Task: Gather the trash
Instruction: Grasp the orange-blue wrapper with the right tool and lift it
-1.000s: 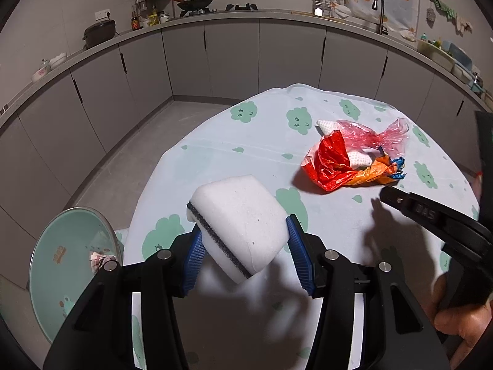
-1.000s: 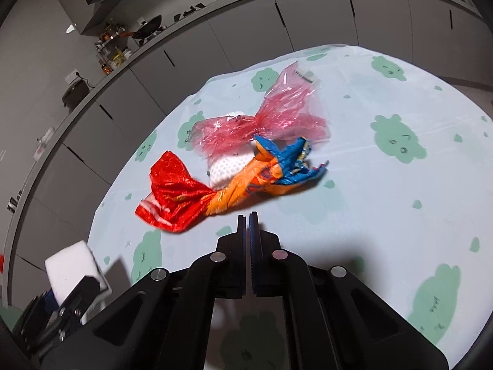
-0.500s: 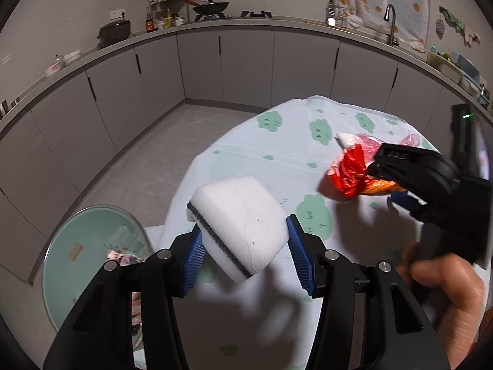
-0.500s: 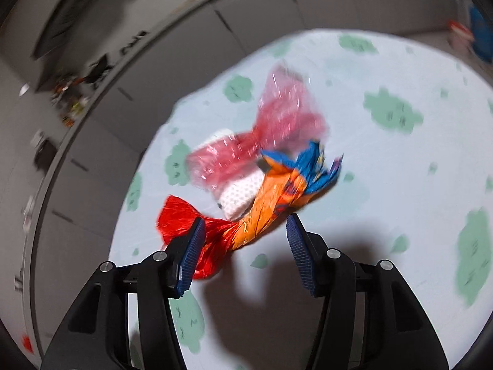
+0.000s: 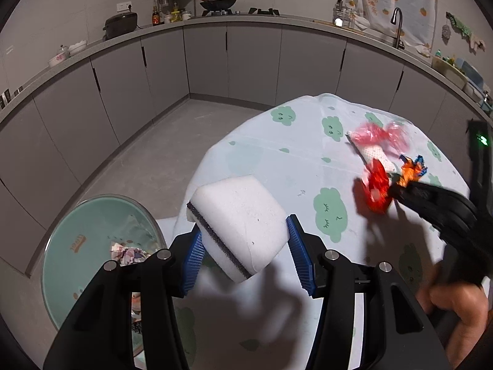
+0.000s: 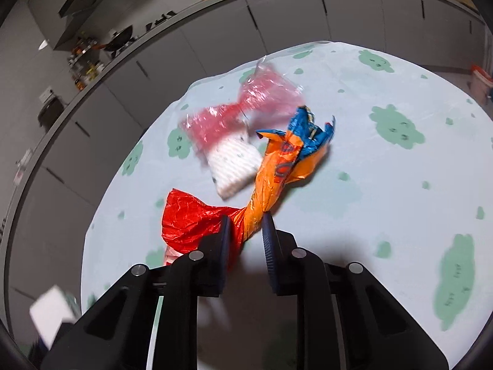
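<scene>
My left gripper is shut on a white sponge with a dark scouring strip, held above the table's left edge. My right gripper has its jaws closed narrowly around the twisted middle of a red, orange and blue wrapper; it also shows in the left wrist view. A pink plastic bag with a white pad lies just beyond it on the table. A pale green trash bin with crumpled trash inside stands on the floor at lower left.
The round table wears a light cloth with green cloud prints. Grey kitchen cabinets curve around the room, with open grey floor between them and the table. A hand holds the right gripper.
My right gripper opened, moved onto the wrappers and closed around the orange and red one. My left gripper with the sponge drew back to the left, bringing the bin more into view.
</scene>
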Demonstrator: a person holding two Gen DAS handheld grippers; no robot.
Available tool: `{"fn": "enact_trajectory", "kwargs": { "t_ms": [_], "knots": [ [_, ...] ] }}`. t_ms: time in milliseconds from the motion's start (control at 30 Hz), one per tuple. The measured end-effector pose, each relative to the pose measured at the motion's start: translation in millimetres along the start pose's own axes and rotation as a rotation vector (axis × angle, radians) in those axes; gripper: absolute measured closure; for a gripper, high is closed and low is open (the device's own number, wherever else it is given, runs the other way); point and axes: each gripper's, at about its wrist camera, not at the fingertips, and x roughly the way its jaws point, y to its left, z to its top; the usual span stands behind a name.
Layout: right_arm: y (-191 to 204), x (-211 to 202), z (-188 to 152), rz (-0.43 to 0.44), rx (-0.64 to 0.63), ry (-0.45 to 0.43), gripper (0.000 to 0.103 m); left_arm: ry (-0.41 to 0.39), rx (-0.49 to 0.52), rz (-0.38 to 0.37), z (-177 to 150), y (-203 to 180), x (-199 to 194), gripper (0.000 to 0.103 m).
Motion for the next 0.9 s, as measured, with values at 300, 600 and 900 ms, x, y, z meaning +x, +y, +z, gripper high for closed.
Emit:
{"fn": "enact_trajectory", "kwargs": {
  "t_ms": [300, 600, 900],
  "knots": [
    [-34, -50, -29, 0.041, -0.140, 0.042, 0.083, -0.008, 0.010, -0.005, 0, -4, -3, 0.052],
    [-15, -92, -52, 0.060, -0.348, -0.033, 0.098, -0.030, 0.026, -0.004, -3, -6, -18, 0.052],
    [-14, -93, -55, 0.065, -0.257, -0.053, 0.076, -0.035, 0.024, 0.016, -10, 6, -28, 0.052]
  ]
}}
